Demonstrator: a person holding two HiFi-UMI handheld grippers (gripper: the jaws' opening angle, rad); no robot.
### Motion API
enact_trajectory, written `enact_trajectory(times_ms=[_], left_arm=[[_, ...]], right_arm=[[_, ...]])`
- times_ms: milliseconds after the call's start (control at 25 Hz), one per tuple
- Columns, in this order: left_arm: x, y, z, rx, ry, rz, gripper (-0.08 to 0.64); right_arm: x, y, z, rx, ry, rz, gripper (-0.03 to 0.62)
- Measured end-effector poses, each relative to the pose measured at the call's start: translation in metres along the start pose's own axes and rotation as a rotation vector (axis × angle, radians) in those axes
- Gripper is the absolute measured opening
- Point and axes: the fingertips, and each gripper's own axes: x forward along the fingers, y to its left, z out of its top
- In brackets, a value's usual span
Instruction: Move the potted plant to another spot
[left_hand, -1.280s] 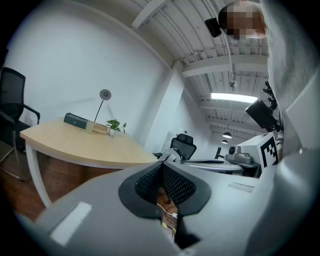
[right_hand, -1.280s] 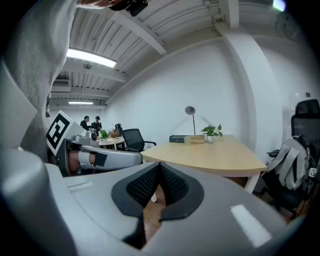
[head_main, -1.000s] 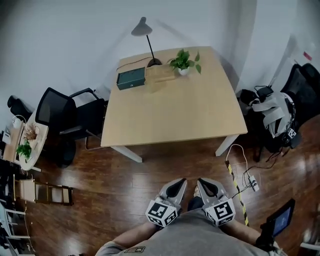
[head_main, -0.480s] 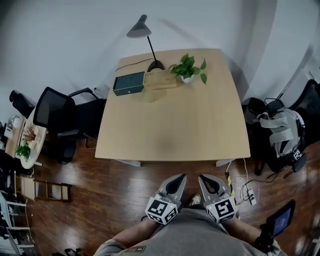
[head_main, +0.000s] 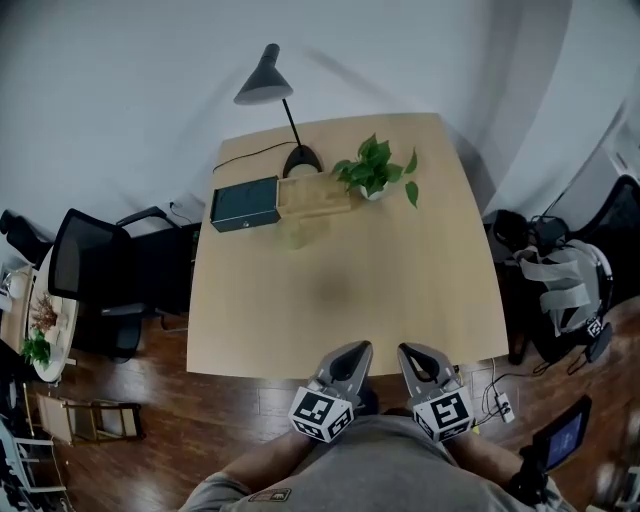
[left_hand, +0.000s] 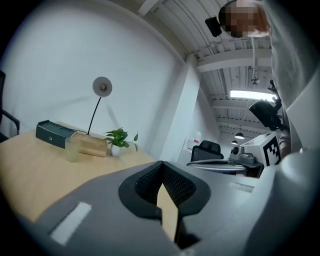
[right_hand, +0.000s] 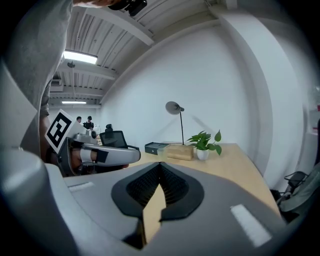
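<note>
Nearest, the left gripper (head_main: 352, 350) and right gripper (head_main: 410, 352) hang side by side at the near edge of the table (head_main: 340, 300), each with its jaws pressed together on nothing. The potted plant (head_main: 375, 172) stands well apart at the far side — just beside a wooden block (head_main: 314, 196). This looks like the approach step; next comes a reach across, with one gripper's jaws spread to take the pot.

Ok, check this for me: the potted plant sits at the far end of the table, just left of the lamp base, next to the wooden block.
One thing is off: the side. The potted plant sits at the far end of the table, just right of the lamp base, next to the wooden block. The head view shows it.
</note>
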Motion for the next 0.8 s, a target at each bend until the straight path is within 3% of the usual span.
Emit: enact_trajectory(times_ms=[360, 800], left_arm=[[0.054, 0.059, 0.040, -0.006, -0.023, -0.037, -0.006], [0.138, 0.108, 0.061, -0.016, -0.032, 0.046, -0.006]], right_arm=[[0.067, -0.047, 0.038, -0.010, -0.045, -0.068, 0.005], [0.138, -0.124, 0.062, -0.021, -0.053, -0.033, 0.005]])
